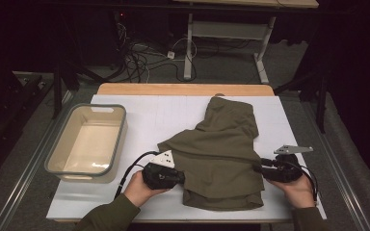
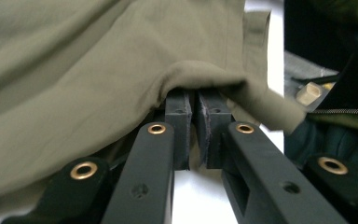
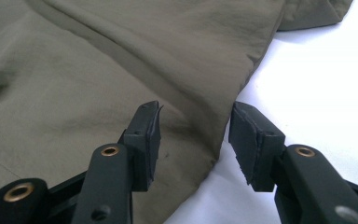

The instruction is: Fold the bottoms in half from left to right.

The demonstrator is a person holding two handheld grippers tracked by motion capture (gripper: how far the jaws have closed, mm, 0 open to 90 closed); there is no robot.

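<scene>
An olive green garment [image 1: 221,149] lies crumpled on the white table top [image 1: 144,115], spreading from the middle towards the near edge. My left gripper [image 1: 176,176] meets its left side. In the left gripper view the jaws stand together and a fold of the garment [image 2: 98,60] drapes over the tips of the left gripper [image 2: 196,100], pinched there. My right gripper [image 1: 261,168] is at the garment's right edge. Seen from the right gripper view, the right gripper [image 3: 196,126] is open astride the hem of the garment [image 3: 98,60], with neither pad pressing on it.
A clear plastic bin [image 1: 120,130], empty, stands at the table's left edge. Beyond the far edge of the table are cables [image 1: 139,60] on the floor and the legs of another desk [image 1: 189,43].
</scene>
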